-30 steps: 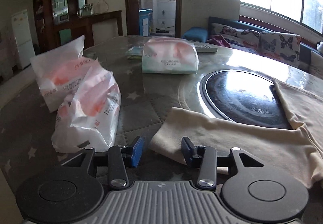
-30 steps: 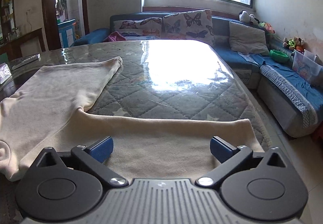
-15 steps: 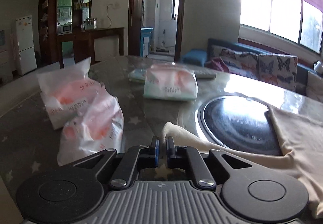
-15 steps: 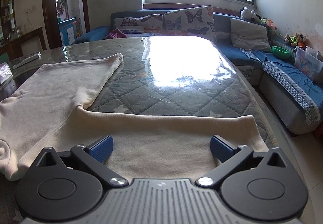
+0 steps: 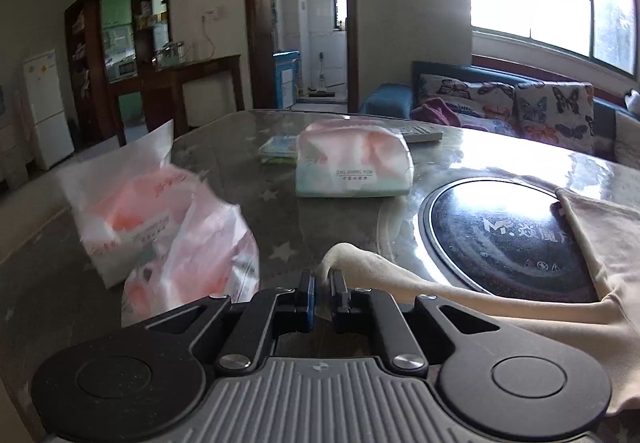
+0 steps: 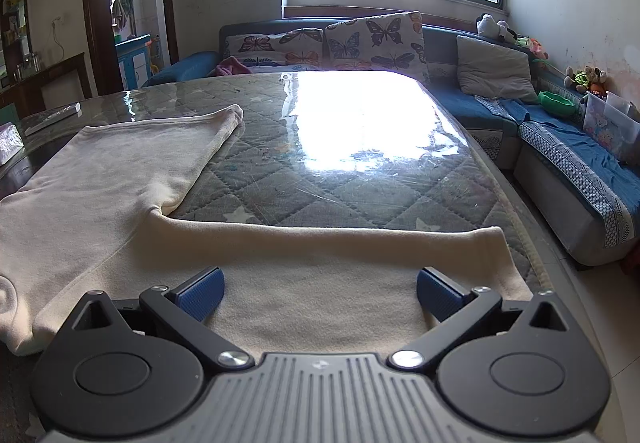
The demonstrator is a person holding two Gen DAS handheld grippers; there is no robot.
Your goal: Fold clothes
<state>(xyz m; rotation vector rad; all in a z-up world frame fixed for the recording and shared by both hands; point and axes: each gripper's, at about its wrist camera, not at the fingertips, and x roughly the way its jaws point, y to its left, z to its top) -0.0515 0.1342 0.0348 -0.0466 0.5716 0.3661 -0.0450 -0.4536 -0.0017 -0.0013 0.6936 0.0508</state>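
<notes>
A cream garment (image 6: 280,275) lies spread on the glass-topped table, one leg stretching toward the far left and one across the near edge. In the left wrist view my left gripper (image 5: 322,295) is shut on a corner of the cream garment (image 5: 400,275) and holds it lifted off the table. In the right wrist view my right gripper (image 6: 320,287) is wide open, low over the near leg, with nothing between its blue pads (image 6: 202,289).
Pink-and-white plastic bags (image 5: 168,227) sit left of the left gripper, another bag (image 5: 354,167) further back. A black round cooktop (image 5: 504,235) is set in the table. A blue sofa (image 6: 560,147) runs along the table's right edge.
My left gripper closed on the garment corner and has raised it off the table. My right gripper stayed open and crept slightly forward over the cloth.
</notes>
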